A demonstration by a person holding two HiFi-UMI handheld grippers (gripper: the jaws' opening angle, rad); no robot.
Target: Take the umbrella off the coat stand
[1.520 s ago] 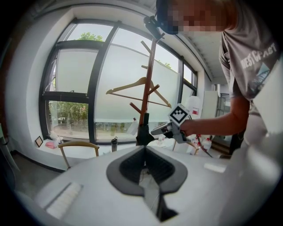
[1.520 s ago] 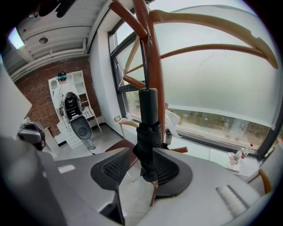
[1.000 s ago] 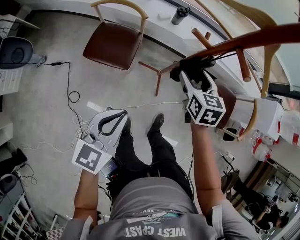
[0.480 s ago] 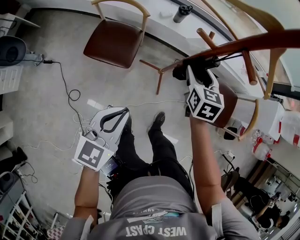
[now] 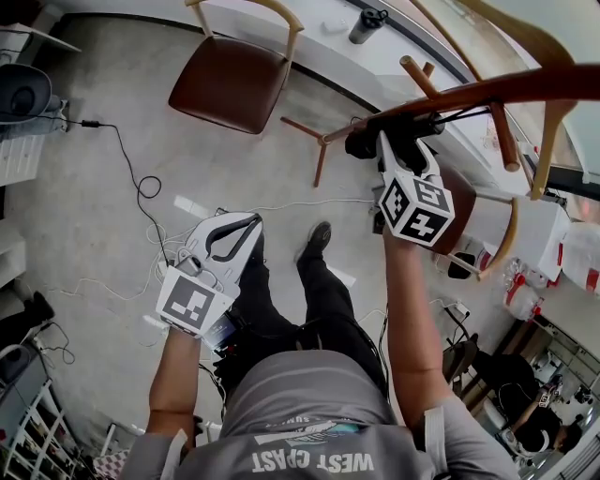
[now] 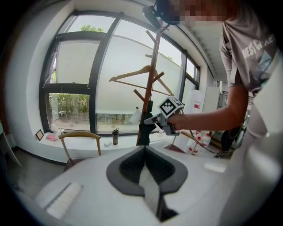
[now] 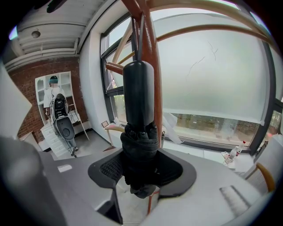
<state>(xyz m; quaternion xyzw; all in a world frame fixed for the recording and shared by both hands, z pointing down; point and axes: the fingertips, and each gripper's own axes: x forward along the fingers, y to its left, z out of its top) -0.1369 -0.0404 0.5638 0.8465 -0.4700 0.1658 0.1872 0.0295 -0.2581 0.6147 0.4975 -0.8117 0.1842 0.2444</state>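
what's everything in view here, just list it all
umbrella: one, black, folded, hanging against the coat stand's pole
coat stand: one, reddish-brown wood, by the window
hanger: one, light wood, on the coat stand
chairs: two, brown seats, light wood frames, either side of the stand
bottle: one, dark, on the window ledge
cable: one, black, on the floor
right gripper: one, white, jaws apart and just been closing, with the umbrella between them
left gripper: one, white, jaws together, empty, held low
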